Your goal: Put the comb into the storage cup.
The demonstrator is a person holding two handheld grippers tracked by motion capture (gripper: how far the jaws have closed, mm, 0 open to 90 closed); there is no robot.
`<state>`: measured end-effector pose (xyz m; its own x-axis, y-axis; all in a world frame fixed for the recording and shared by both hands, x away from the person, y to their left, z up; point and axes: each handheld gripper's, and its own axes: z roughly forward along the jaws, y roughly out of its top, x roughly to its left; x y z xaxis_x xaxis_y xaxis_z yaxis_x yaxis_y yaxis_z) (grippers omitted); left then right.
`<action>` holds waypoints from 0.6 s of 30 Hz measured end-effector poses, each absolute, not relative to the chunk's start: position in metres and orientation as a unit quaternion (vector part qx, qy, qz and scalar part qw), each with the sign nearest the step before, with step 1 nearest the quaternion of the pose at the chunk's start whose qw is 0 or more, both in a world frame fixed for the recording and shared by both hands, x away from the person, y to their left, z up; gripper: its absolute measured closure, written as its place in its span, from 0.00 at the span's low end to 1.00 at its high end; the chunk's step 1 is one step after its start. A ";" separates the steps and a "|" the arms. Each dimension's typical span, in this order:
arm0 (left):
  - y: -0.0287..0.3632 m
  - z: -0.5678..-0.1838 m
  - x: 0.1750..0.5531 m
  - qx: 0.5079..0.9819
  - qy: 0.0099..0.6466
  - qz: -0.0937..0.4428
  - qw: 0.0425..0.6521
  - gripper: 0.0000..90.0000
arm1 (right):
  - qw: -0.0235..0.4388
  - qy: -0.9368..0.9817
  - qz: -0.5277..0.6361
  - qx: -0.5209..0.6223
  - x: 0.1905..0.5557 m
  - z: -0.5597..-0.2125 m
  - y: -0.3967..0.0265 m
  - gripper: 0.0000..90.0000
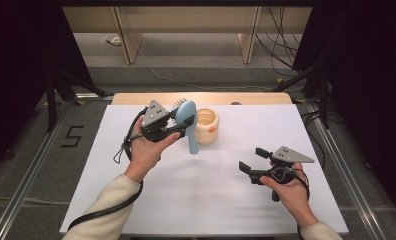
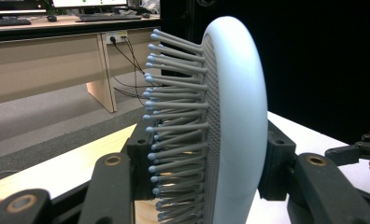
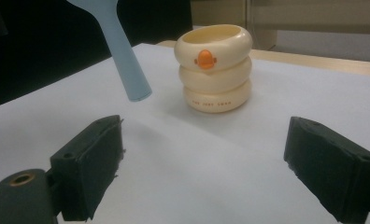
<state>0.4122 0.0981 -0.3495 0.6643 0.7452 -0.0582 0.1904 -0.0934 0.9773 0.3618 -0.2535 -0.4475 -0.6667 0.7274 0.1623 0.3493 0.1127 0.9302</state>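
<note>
- Pale blue plastic hairbrush with grey bristles (image 1: 187,122): it is clamped by its oval head between the pads of the left gripper (image 1: 172,128), lifted off the table, bristles facing away from the person and the tapered handle hanging down and slightly toward them. Gripping the head leaves the handle free, probably so that end can be lowered into a holder.
- Left gripper: its jaws are clenched on the brush head, one pad on the smooth back, the other in among the bristles, as the left gripper view shows (image 2: 206,154).
- Cream ribbed plastic cup with an orange mark on its side (image 1: 206,126): it stands upright just to the right of the held brush and beyond its handle tip, mouth open upward. It looks like the likely place for the brush.
- Right gripper (image 1: 254,160): it hovers low over the white table sheet (image 1: 266,125), well apart from the cup, jaws released and holding nothing, pointing toward cup and handle (image 3: 127,65). It seems placed to steady the cup.
- Nothing lies between either gripper and the cup; the light cup tipping is the main risk.
</note>
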 end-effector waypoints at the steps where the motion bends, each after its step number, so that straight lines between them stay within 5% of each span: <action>1: 0.098 -0.349 0.412 0.699 0.335 0.238 0.585 0.56 | 0.170 0.725 0.554 0.372 0.361 -0.448 -0.254 0.14; 18: 0.094 -0.339 0.418 0.698 0.329 0.249 0.586 0.56 | 0.174 0.725 0.552 0.374 0.357 -0.450 -0.259 0.14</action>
<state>0.4178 0.0943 -0.3393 0.6593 0.7509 -0.0385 0.1679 -0.0972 0.9810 0.3569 -0.2587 -0.4498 -0.6604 0.7335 0.1606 0.3508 0.1123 0.9297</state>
